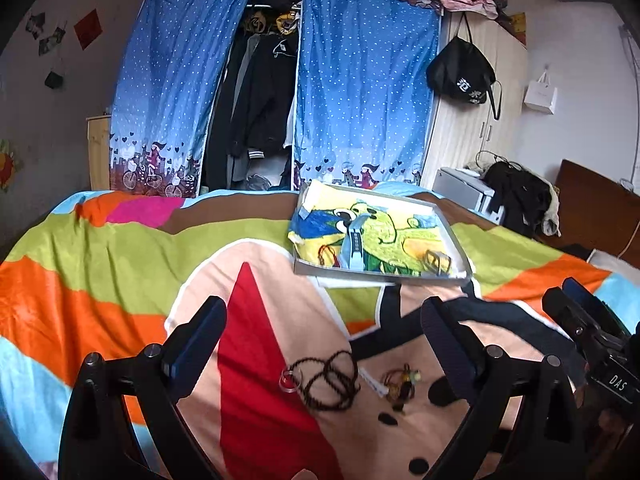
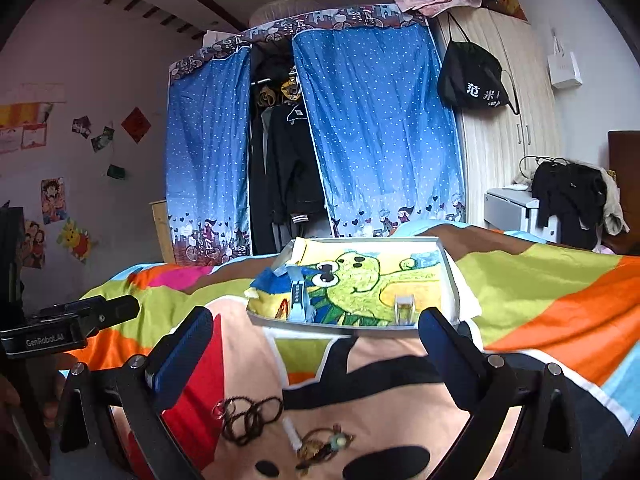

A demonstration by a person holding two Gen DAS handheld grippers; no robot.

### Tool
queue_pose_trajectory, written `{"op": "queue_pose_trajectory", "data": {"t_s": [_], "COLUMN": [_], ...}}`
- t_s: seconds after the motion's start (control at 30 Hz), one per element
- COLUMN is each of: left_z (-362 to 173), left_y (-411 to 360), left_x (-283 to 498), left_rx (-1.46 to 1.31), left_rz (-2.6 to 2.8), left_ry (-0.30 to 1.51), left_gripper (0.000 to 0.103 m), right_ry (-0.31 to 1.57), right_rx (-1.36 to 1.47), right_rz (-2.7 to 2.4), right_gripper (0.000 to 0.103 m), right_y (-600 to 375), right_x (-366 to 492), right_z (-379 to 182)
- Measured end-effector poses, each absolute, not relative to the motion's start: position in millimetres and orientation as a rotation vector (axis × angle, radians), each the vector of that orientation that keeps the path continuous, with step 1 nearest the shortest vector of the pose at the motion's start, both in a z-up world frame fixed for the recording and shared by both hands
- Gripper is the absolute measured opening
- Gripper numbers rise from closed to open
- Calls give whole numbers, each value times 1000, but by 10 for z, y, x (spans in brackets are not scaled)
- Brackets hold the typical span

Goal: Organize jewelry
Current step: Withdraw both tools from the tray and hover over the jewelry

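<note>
A dark beaded necklace [image 1: 330, 382] lies coiled on the bedspread between my left gripper's [image 1: 324, 320] open fingers, with a clear ring [image 1: 288, 380] at its left and an amber-and-green bracelet [image 1: 402, 386] at its right. The same necklace [image 2: 248, 414] and bracelet [image 2: 322, 442] lie below my right gripper [image 2: 316, 330], which is open and empty. A grey tray [image 1: 460, 246] lined with a frog-print cloth sits further back and holds a light blue watch [image 1: 354, 248], a red bead string [image 1: 326, 254] and a small amber box [image 2: 405, 309].
The colourful bedspread [image 1: 100, 260] covers the bed. A blue curtained wardrobe [image 1: 360, 80] stands behind it. A wooden cupboard [image 2: 504, 128] and a chair with dark clothes [image 2: 568, 196] are at the right. The right gripper shows at the left wrist view's right edge [image 1: 588, 320].
</note>
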State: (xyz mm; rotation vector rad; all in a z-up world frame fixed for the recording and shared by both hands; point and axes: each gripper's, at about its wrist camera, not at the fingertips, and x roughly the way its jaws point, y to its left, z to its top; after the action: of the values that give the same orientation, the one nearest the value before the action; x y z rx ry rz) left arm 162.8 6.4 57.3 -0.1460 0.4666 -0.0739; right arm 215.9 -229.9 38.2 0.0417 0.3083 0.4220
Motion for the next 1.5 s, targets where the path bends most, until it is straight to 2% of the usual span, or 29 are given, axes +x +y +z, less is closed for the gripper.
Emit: {"op": "queue_pose_trajectory", "data": {"t_s": [0.37, 0.63, 0.9, 1.3, 1.5], "left_z": [298, 70, -148, -385, -419], "left_y": [200, 295, 244, 328, 314], "left_x": [1210, 1207, 1340, 1811, 2089], "left_rx": [-147, -161, -149, -255, -293], "left_rz": [-78, -93, -104, -190, -231], "left_ry": [548, 715, 842, 1043, 1084], "left_gripper": [95, 95, 95, 95, 95], "right_ry": [356, 467, 676, 849, 914], "right_rx": [14, 6, -9, 74, 134], "right_rz": [406, 362, 324, 346, 346], "right_gripper": [103, 103, 103, 103, 103], "right_y": [-2253, -2280, -2248, -2351, -2526], "right_x": [1588, 1409, 1521, 1806, 2092], "right_z": [197, -1, -314, -553, -633]}}
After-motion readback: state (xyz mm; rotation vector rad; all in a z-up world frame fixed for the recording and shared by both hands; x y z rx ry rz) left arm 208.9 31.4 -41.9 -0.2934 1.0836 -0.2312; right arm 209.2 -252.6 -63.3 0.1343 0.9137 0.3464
